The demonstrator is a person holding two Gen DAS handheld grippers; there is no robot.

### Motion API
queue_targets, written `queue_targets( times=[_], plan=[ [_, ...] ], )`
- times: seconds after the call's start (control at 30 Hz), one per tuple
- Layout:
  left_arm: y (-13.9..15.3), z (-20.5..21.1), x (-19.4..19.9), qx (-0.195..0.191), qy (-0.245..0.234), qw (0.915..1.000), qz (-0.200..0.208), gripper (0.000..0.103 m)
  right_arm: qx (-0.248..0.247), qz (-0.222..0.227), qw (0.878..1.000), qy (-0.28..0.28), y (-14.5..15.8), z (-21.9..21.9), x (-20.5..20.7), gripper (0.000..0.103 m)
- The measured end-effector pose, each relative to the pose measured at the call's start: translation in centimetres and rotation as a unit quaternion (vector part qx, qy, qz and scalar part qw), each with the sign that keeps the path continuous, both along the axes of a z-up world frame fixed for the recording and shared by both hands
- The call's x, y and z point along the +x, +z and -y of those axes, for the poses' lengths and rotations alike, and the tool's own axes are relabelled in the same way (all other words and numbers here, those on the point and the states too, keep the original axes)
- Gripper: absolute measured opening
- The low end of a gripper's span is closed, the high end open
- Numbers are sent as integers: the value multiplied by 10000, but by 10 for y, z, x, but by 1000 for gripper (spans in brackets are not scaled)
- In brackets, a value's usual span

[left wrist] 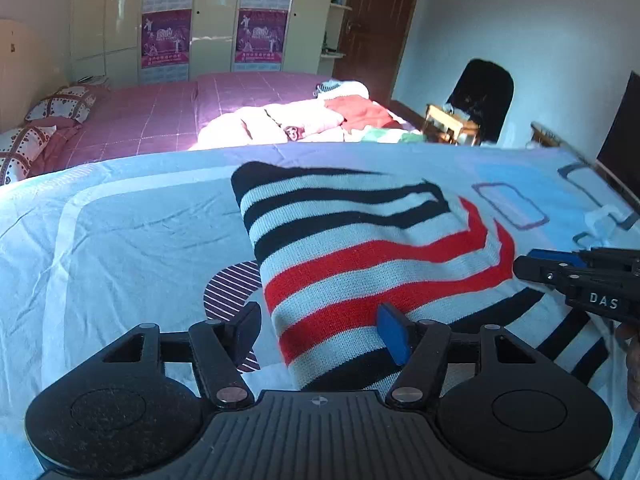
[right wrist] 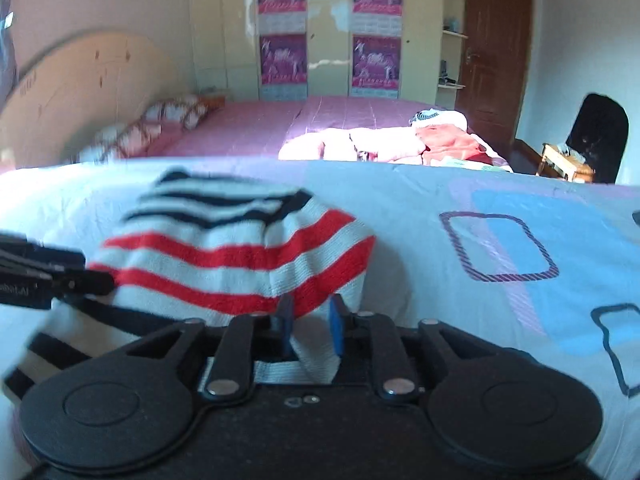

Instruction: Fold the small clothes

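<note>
a knit striped sweater [left wrist: 360, 248], white with navy bands at the far end and red bands nearer, lies partly folded on the pale blue bedsheet [left wrist: 120, 232], its long axis running away from the cameras. the left gripper [left wrist: 320, 328] is spread wide around its near edge. the right gripper [right wrist: 312, 328] is clenched on a fold of the sweater.

White letters "DAS" stand on the right claw [left wrist: 524, 266]; poster text is unreadable.

My right tool [right wrist: 311, 330] body hides sweater [right wrist: 240, 256] near hem; pillows [right wrist: 160, 128] blurred, posters [right wrist: 282, 60] text too small.
</note>
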State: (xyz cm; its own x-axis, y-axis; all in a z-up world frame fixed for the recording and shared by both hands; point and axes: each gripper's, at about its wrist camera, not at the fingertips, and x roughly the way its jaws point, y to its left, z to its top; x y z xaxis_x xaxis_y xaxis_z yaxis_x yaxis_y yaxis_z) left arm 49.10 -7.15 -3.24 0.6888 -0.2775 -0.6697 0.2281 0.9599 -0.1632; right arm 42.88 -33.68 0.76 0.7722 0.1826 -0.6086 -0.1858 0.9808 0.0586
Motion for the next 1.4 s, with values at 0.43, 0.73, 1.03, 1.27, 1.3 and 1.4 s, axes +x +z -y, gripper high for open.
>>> queue_targets(
  times=[0.43, 0.73, 1.03, 1.27, 1.3, 1.4],
  plan=[
    [-68, -76, -1, -3044, -142, 9396, -1560, 65, 3676, -1947, 9094, 16, -60, 115, 2, 68],
    [-76, -63, 21, -3314, -248, 9299, -1577, 68, 4068, -2000, 8910, 262, -76, 108, 26, 56],
    [-69, -40, 37, -2922, -296, 9467, -1326, 61, 4095, -1956, 8901, 422, -78, 96, 45, 40],
    [-56, -45, 25, -2960, -181, 9498, -995, 47, 3967, -1664, 9021, 344, -70, 88, 34, 34],
    [-52, -45, 23, -2963, -225, 9502, -938, 47, 3966, -1608, 9031, 353, -66, 87, 32, 34],
    [-38, -51, 17, -2947, -333, 9516, -806, 47, 3907, -1499, 9071, 460, -50, 80, 27, 33]
  ],
)
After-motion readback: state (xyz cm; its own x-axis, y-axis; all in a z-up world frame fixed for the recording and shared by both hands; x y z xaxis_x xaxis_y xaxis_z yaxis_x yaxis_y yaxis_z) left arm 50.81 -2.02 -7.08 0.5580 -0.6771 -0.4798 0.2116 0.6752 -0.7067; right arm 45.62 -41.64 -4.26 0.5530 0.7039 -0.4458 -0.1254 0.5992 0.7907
